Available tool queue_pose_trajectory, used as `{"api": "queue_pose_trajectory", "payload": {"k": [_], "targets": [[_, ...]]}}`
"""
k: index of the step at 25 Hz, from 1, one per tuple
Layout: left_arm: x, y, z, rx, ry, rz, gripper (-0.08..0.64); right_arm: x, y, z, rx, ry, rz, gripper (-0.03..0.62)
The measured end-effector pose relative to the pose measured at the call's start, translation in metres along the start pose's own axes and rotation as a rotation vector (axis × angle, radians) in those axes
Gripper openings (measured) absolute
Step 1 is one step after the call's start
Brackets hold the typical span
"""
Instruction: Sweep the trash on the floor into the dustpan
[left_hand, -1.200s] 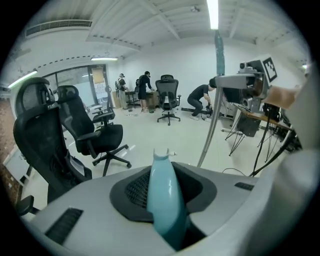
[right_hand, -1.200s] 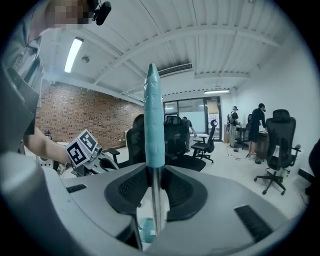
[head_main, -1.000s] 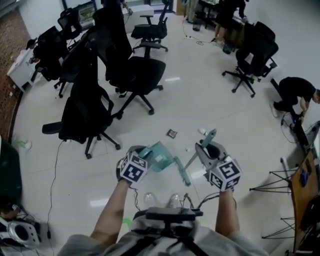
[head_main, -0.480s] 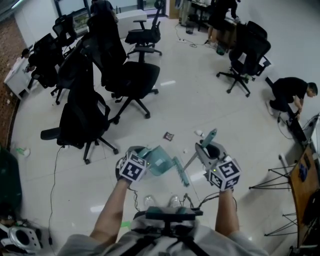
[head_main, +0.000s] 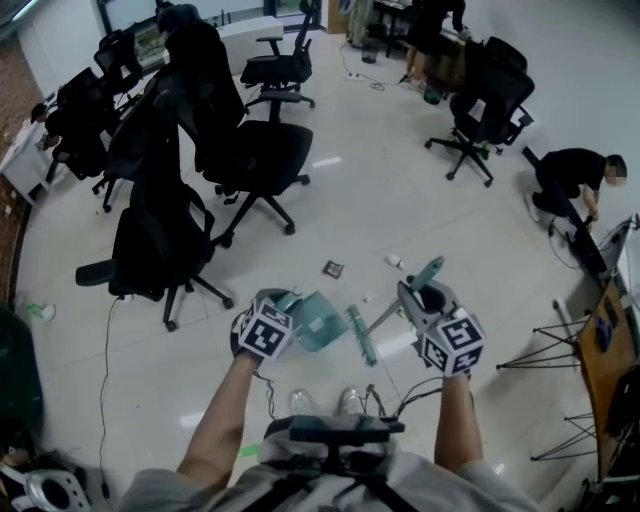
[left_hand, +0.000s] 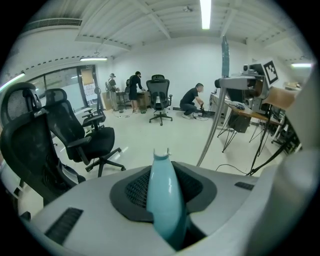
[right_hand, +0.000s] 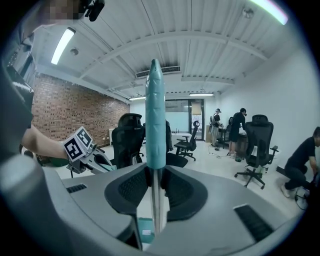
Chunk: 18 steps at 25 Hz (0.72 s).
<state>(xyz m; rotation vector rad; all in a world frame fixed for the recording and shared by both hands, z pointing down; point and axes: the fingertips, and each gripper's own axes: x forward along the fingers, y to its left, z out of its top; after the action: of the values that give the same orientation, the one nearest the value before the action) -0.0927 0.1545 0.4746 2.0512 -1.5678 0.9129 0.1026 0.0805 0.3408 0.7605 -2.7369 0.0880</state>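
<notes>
- Your left gripper (head_main: 285, 303) has its jaws partly closed and clamped on the handle of the teal dustpan (head_main: 318, 320), which is at your 12 o'clock.
- Your right gripper (head_main: 413, 298) is pinched onto the thin shaft of the broom (right_hand: 155, 115). Its brush head (head_main: 360, 335) is just beside the dustpan, at its 3 o'clock.
- In the last second neither tool has really moved; only your view has drifted.
- The dark wrapper (head_main: 333, 268) lies at the dustpan's 12 o'clock and the white scrap (head_main: 395, 261) at 1 o'clock. Both are clear of the brush head, so I judge the sweep hasn't begun.
</notes>
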Motion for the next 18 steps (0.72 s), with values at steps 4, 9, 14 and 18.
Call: {"api": "queue_pose_trajectory", "payload": {"k": [4, 9, 14, 18], "targets": [[0.013, 0.016, -0.009, 0.012, 0.006, -0.021, 0.115, 0.019, -0.015, -0.016, 0.029, 0.015, -0.064, 0.095], [0.047, 0.047, -0.007, 0.018, 0.032, -0.04, 0.115, 0.056, -0.043, -0.042, 0.056, 0.069, -0.114, 0.095], [0.092, 0.073, 0.007, 0.052, 0.06, -0.033, 0.115, 0.094, -0.081, -0.054, 0.081, 0.08, -0.13, 0.095], [0.133, 0.087, 0.016, 0.053, 0.096, -0.032, 0.115, 0.13, -0.116, -0.07, 0.112, 0.092, -0.11, 0.094]]}}
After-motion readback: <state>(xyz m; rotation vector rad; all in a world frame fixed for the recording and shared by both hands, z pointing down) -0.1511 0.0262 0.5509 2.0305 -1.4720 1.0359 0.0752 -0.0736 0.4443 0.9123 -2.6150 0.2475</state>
